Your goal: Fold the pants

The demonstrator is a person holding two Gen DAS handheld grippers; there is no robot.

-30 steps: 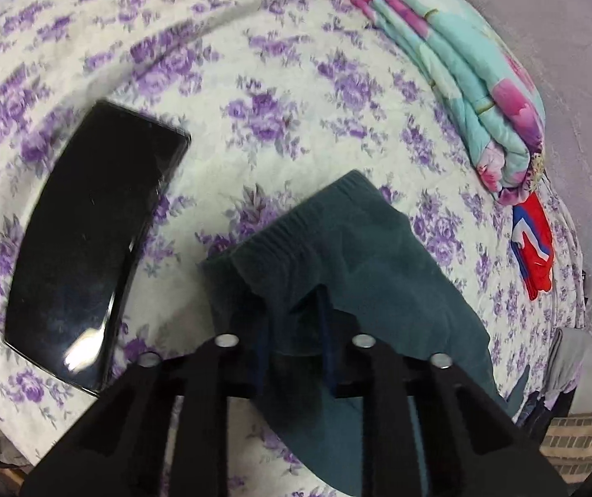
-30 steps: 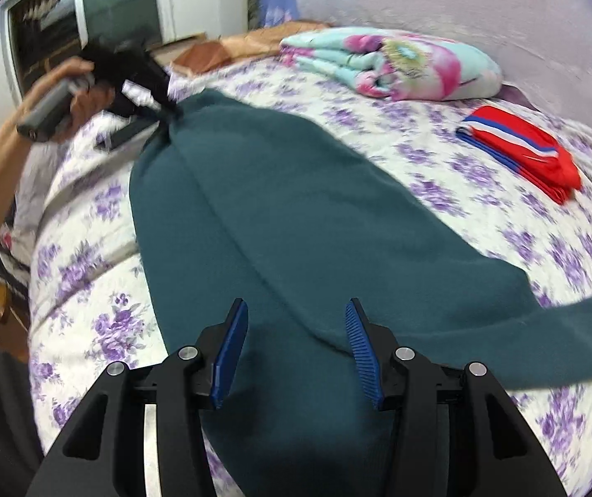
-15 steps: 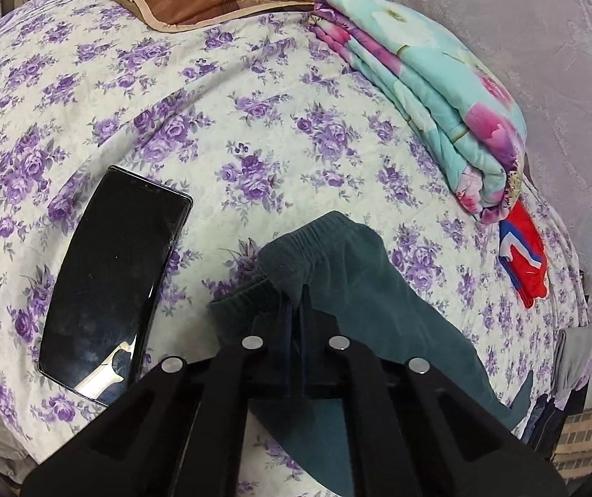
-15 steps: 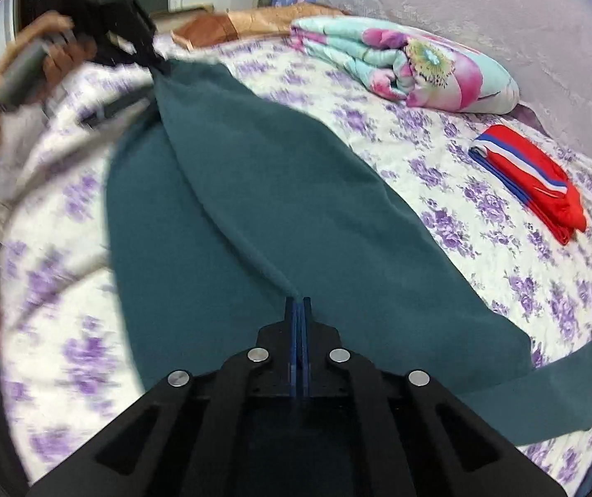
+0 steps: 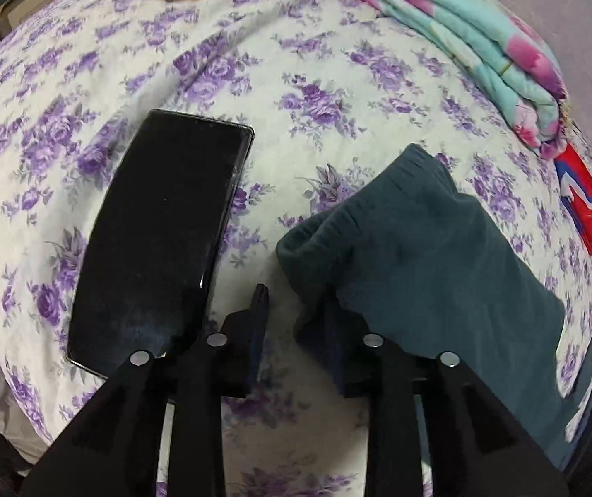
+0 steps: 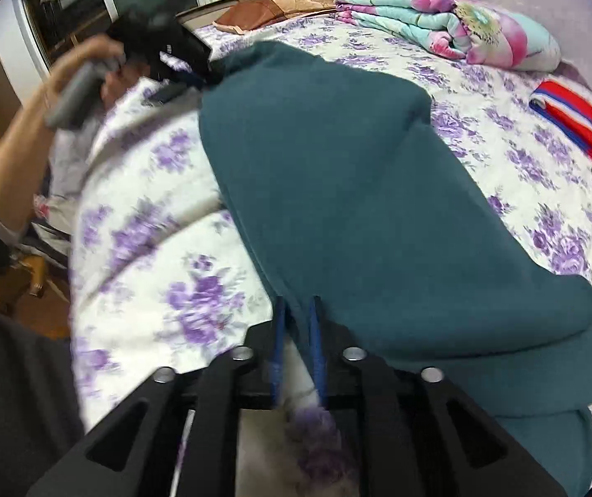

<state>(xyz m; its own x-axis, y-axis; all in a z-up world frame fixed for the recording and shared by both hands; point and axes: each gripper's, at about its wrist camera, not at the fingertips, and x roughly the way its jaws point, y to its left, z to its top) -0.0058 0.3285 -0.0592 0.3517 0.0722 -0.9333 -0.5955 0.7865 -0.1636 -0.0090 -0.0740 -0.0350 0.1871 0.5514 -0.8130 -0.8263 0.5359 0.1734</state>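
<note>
Dark teal pants lie along the floral bed, folded lengthwise. In the left wrist view their ribbed waistband rests on the sheet. My left gripper is open at the waistband corner; the cloth drapes over its right finger and hides the tip. The left gripper also shows far off in the right wrist view. My right gripper has its blue fingers a little apart, with the lower edge of the pants between their tips.
A black phone lies left of the waistband. A folded floral blanket and a brown pillow lie at the head of the bed. A folded red, white and blue garment lies to the right.
My left gripper has opened and let go of the waistband, which now lies on the bed. My right gripper has parted slightly after being clamped on the pants and has shifted the cloth.
</note>
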